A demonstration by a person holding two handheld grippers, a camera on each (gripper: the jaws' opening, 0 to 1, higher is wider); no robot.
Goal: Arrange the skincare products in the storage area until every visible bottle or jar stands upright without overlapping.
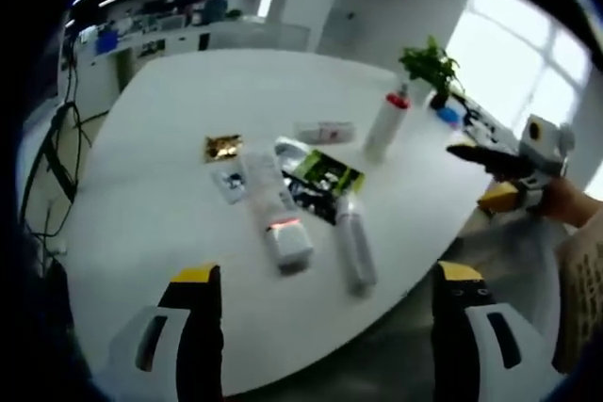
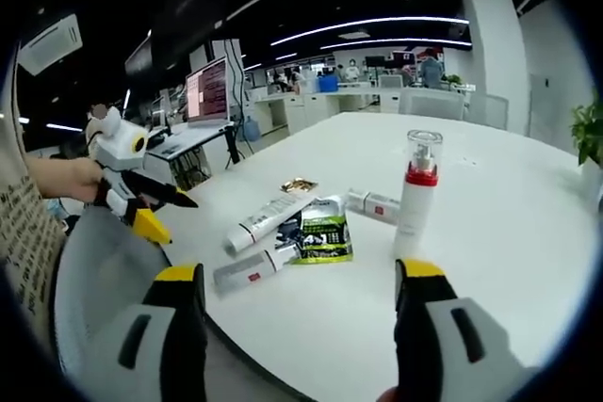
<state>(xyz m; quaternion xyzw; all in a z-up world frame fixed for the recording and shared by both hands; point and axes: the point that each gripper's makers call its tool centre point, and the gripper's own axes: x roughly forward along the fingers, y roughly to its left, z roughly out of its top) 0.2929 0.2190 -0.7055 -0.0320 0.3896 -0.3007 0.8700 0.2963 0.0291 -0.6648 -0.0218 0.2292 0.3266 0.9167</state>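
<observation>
On the white table [image 1: 170,185] a white pump bottle [image 1: 386,124] with a red collar stands upright, also seen in the right gripper view [image 2: 415,200]. The rest lie flat in a loose pile: a short white tube [image 1: 325,131], a long tube with a red end [image 1: 283,223], a pale bottle [image 1: 356,249], a green-black sachet [image 1: 322,176] and a gold sachet [image 1: 223,147]. My left gripper [image 1: 328,272] hovers open near the table's edge, short of the pile. My right gripper [image 2: 300,270] is open too, with the tubes [image 2: 268,221] and the green-black sachet [image 2: 323,233] ahead of it.
A potted plant [image 1: 431,68] stands near the far edge beyond the pump bottle. A hand holds the right gripper [image 1: 471,176] off the table's right side. The left gripper [image 2: 177,218] hangs past the table's edge. Desks with monitors [image 2: 209,91] lie behind.
</observation>
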